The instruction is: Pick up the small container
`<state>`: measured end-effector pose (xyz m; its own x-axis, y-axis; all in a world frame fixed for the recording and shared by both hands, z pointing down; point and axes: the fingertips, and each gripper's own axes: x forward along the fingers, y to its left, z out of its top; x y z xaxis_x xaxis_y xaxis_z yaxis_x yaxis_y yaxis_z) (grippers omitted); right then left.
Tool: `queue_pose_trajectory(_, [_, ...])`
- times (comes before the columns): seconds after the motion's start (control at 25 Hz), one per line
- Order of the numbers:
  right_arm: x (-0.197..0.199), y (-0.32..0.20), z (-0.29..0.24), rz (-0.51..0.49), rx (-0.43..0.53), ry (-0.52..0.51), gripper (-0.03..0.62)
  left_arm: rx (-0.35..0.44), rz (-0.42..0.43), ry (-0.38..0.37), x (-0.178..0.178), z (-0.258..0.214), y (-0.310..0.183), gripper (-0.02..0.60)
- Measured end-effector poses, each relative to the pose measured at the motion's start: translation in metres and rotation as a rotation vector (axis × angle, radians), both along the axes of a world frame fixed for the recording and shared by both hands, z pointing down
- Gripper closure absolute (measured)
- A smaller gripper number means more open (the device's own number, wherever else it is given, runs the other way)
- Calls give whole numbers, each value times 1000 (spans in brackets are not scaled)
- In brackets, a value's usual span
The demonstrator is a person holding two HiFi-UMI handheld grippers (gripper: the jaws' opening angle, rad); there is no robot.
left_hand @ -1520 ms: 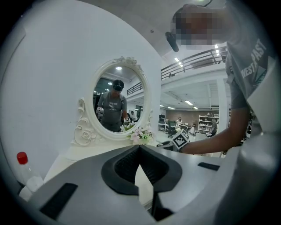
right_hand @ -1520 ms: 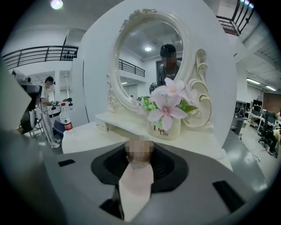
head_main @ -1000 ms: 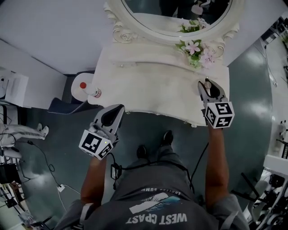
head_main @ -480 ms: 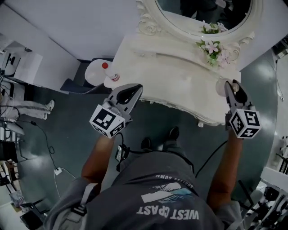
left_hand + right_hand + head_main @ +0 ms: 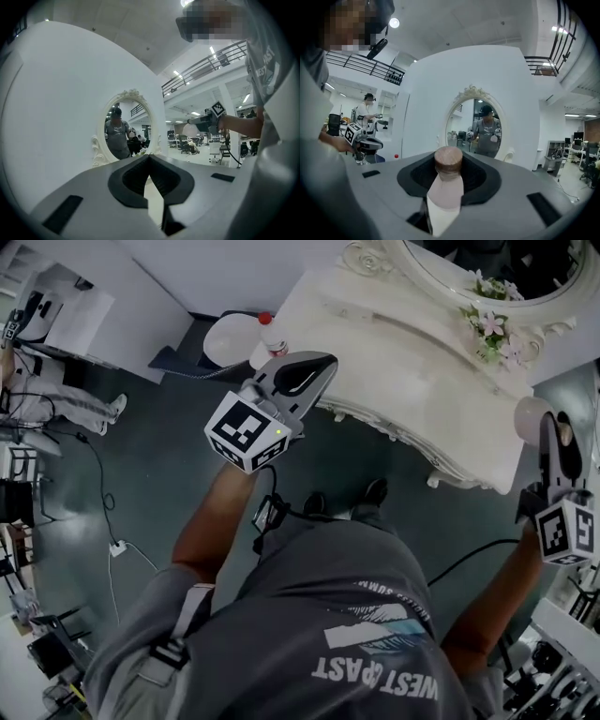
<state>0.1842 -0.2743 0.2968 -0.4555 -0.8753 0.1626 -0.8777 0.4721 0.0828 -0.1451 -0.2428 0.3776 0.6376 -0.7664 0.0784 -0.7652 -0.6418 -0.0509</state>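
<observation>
Your left gripper (image 5: 319,365) held forward, jaws together and empty, your right gripper (image 5: 552,427) out to the side, jaws clamped on the small container (image 5: 446,187)

Head view dim — gripper views fisheye-warped, dark-cornered.

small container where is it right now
The small container is clamped between the jaws of the right gripper; in the head view that is far right, just past the end of the table.
</observation>
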Motion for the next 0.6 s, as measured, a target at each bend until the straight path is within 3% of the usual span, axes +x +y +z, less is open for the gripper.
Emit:
queue_pose_trajectory(0.28, [-5, 17, -14, -4, 35, 14, 442, 34, -14, -39, -31, -16, 13, 566])
queue_pose_trajectory(0.6, [-4, 30, -14, 31, 33, 25, 442, 89, -94, -43, -75, -39, 14, 566])
